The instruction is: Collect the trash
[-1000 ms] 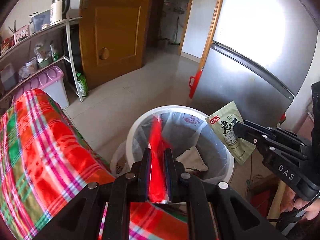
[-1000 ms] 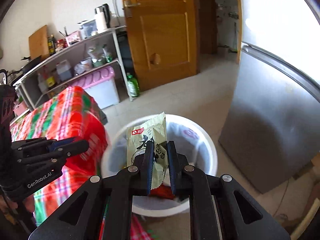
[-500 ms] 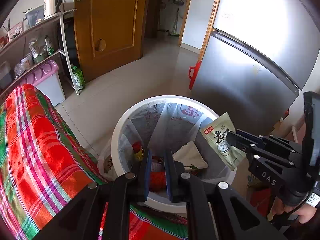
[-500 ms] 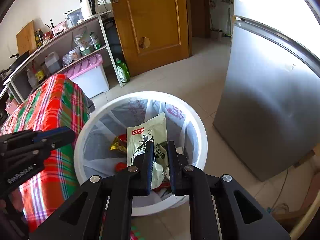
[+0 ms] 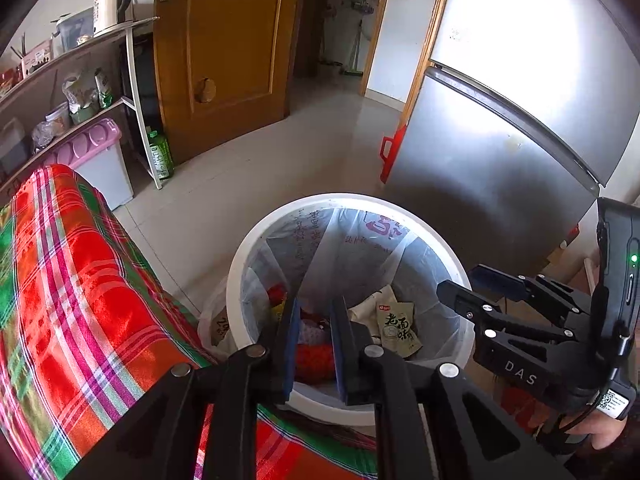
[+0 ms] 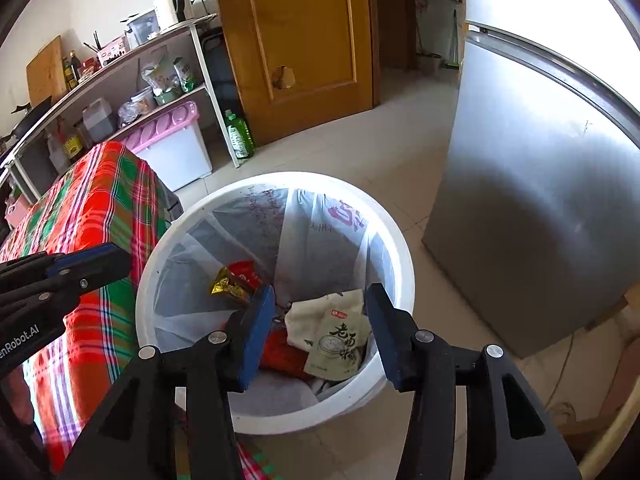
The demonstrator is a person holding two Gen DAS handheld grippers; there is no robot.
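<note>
The right gripper (image 6: 318,330) is opening its fingers, nothing between them; the green packet (image 6: 340,346) lies in the bin (image 6: 402,264). The left gripper (image 5: 314,344) is nearly clenched, empty. Only the left view shows a hand (image 5: 600,432).

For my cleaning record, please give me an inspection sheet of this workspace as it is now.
Surface: tiled floor; the bin stands on it.
Job's things: white lined bin; green packet, red wrapper and gold wrapper lie inside.
Clutter: green bottle and pink-lidded box by the shelf.
Grippers: left gripper jaws shut, empty; right gripper jaws opening, nothing between them.
Cables: thin cord on the floor near the fridge.
Surroundings: plaid cloth, wooden door.
</note>
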